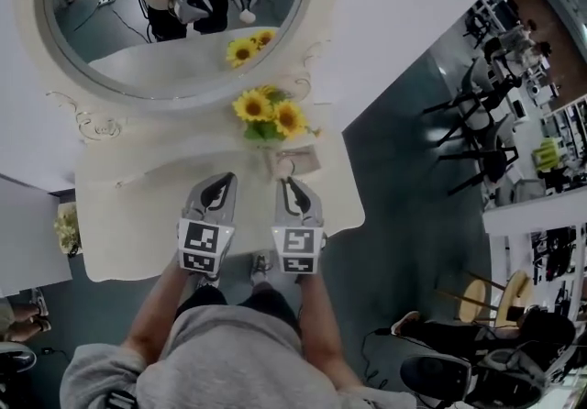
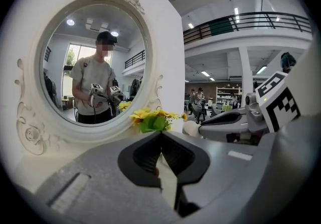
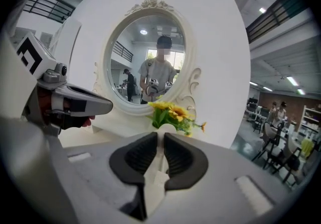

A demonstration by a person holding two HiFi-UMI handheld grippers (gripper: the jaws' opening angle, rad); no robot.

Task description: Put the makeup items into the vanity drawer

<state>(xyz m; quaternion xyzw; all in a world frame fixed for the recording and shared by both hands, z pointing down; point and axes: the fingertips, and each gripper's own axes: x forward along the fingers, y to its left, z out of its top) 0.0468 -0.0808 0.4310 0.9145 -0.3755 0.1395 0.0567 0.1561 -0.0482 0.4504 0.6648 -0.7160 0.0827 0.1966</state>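
My right gripper (image 3: 161, 135) is shut on a small rounded cream makeup item (image 3: 164, 128) that pokes out past its tips. The same item (image 2: 190, 128) shows at that gripper's tip in the left gripper view and in the mirror's reflection (image 1: 246, 17). My left gripper (image 2: 161, 135) has its jaws together at the tips, and I see nothing held in it. Both grippers hover side by side over the front of the white vanity table (image 1: 138, 215), the left gripper (image 1: 223, 180) to the left of the right gripper (image 1: 286, 183). No drawer is in view.
A vase of yellow sunflowers (image 1: 268, 114) stands at the back of the tabletop, just ahead of the right gripper. The oval mirror (image 1: 138, 40) in its ornate white frame rises behind it. Chairs and desks (image 1: 477, 105) fill the room to the right.
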